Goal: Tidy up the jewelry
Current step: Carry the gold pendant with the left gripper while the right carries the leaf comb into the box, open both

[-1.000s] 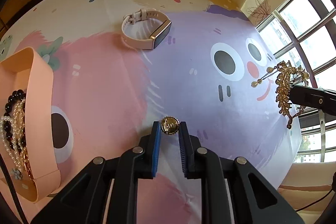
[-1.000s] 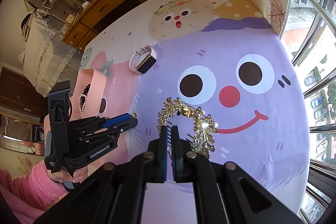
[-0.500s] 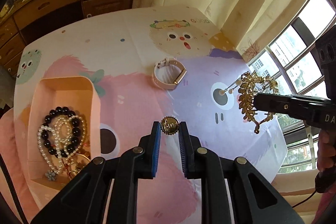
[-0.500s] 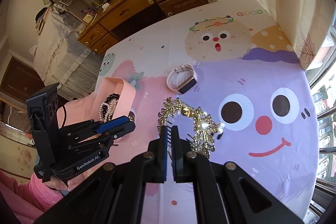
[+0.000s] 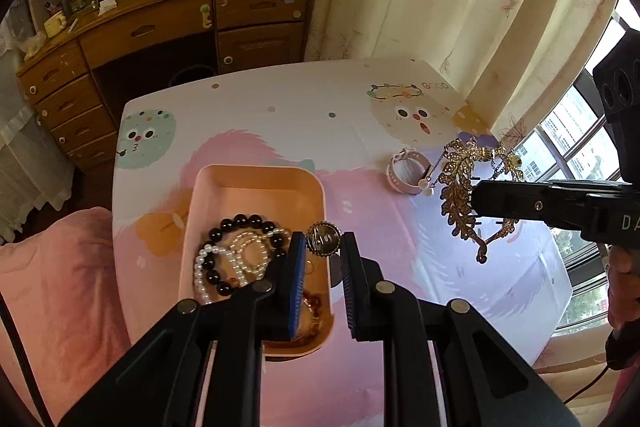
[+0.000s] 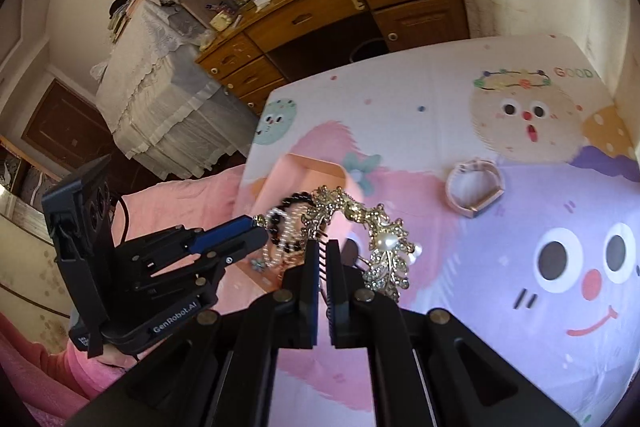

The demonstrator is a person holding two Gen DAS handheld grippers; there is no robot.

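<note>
Above the peach plastic tray [image 5: 256, 183], the left gripper [image 5: 323, 247] clamps a small round gold brooch [image 5: 323, 245]: light, rigid, likely slippery. Right of the tray, the right gripper [image 6: 323, 251] pinches a gold leaf-shaped pearl hair comb [image 6: 384, 247] by its teeth; its filigree looks fragile.

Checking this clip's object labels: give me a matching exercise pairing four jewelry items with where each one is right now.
Items:
1. small round gold brooch
2. gold leaf-shaped hair comb with pearl
3. pale pink smartwatch
4. black bead bracelet

Places:
A. lying on the cartoon tablecloth
B. inside the peach plastic tray
C. held in the left gripper
D. held in the right gripper

Pairs: 1-C, 2-D, 3-A, 4-B
</note>
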